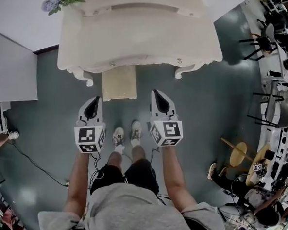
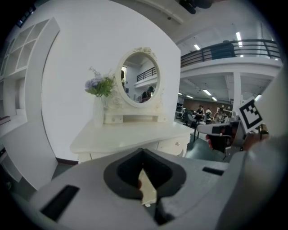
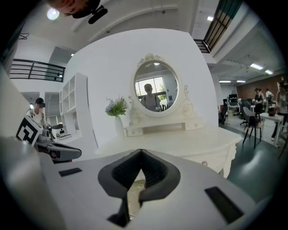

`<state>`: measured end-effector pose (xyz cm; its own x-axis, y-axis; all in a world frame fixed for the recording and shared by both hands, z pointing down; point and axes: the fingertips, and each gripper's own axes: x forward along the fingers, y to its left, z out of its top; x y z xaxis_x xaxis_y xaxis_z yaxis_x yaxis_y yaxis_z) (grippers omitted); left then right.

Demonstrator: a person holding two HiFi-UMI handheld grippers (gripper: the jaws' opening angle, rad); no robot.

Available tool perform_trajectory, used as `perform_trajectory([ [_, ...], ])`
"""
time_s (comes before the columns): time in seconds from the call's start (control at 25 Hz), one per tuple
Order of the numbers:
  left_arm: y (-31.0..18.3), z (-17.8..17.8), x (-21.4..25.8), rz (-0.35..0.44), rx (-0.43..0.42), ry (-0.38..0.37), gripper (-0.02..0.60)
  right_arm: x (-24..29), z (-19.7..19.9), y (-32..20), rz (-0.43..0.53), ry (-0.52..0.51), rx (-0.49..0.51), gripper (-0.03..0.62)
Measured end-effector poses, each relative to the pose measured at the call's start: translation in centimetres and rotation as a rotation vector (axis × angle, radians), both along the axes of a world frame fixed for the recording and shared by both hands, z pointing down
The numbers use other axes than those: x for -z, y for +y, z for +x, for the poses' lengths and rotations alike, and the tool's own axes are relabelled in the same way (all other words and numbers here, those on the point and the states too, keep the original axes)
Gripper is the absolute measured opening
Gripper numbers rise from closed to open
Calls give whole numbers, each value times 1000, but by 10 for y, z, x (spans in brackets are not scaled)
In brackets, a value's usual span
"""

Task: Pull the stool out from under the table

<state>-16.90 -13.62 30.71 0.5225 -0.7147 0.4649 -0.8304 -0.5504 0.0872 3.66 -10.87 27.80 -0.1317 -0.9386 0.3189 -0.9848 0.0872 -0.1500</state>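
While square, beige, textured-seat stool [image 1: 118,83] sits part-tucked under curvy cream desk [image 1: 139,34] front edge, left gripper [image 1: 93,103], right gripper [image 1: 158,97] hover near it, jaws together, empty.

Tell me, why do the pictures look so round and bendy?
Head view: a wide lens bows the floor round the table, and the edges go dim. Left gripper view: black corners and a curving wall. Right gripper view: the same bend, plus a bright lamp glaring at the top left.
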Motion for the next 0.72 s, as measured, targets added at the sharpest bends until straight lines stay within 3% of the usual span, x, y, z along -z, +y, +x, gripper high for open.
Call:
perform_trajectory([
  [0.28, -17, 12, -77, -62, 80, 2, 2, -91, 7, -29, -84, -53, 63, 9],
  [0.72, -43, 6, -209, -112, 157, -26, 2, -244, 14, -63, -187, -51, 125, 9],
])
